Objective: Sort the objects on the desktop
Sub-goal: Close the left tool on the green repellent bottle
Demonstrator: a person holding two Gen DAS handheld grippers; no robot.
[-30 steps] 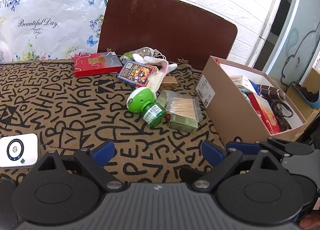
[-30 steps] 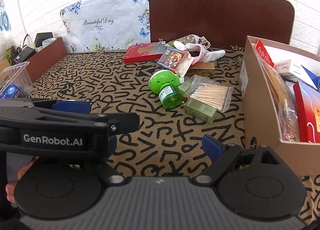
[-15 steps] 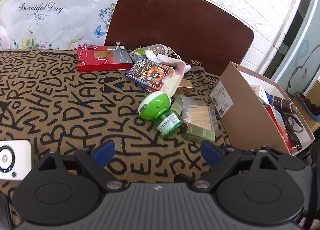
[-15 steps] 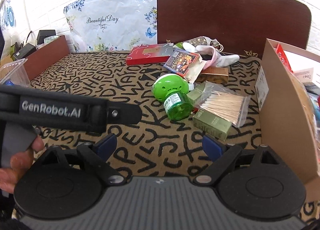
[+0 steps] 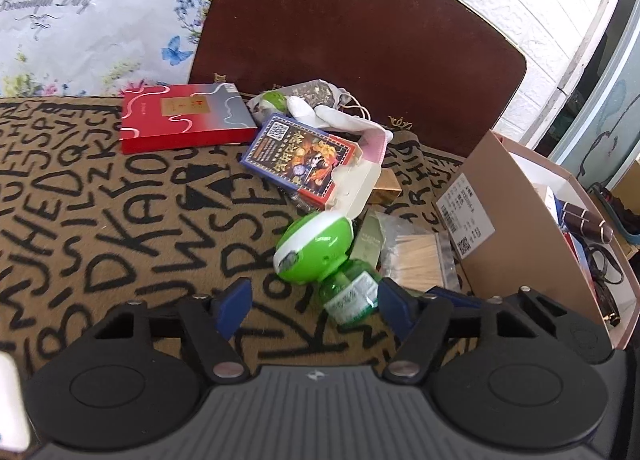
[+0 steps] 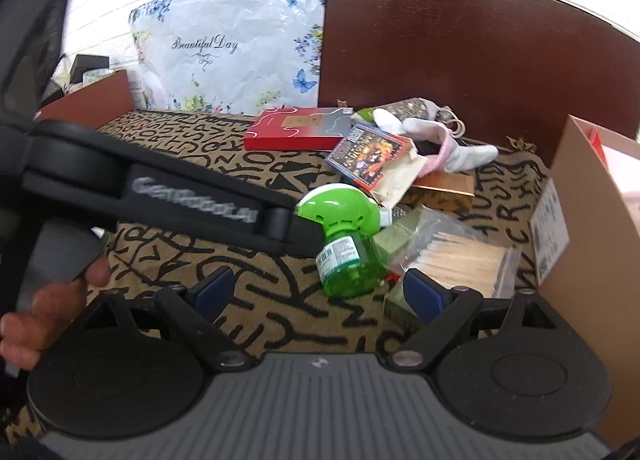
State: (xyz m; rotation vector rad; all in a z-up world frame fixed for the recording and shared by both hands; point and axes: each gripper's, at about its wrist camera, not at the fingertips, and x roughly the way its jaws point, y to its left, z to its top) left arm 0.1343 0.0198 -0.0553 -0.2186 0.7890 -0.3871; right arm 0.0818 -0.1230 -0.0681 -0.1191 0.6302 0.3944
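As both grippers close in on the clutter, the left gripper (image 5: 312, 300), jaws just narrowing but empty, nears the green bottle (image 5: 316, 256); the right gripper (image 6: 316, 292) stays wide open.

Both grippers same build: left gripper (image 5: 314, 300) and right gripper (image 6: 316, 292) have matte black linkage arms, round black hubs, silver pivot screws, blue pads (image 5: 234, 306), grey ribbed housing. White "GenRobot.AI" lettering (image 6: 196, 201) on side.
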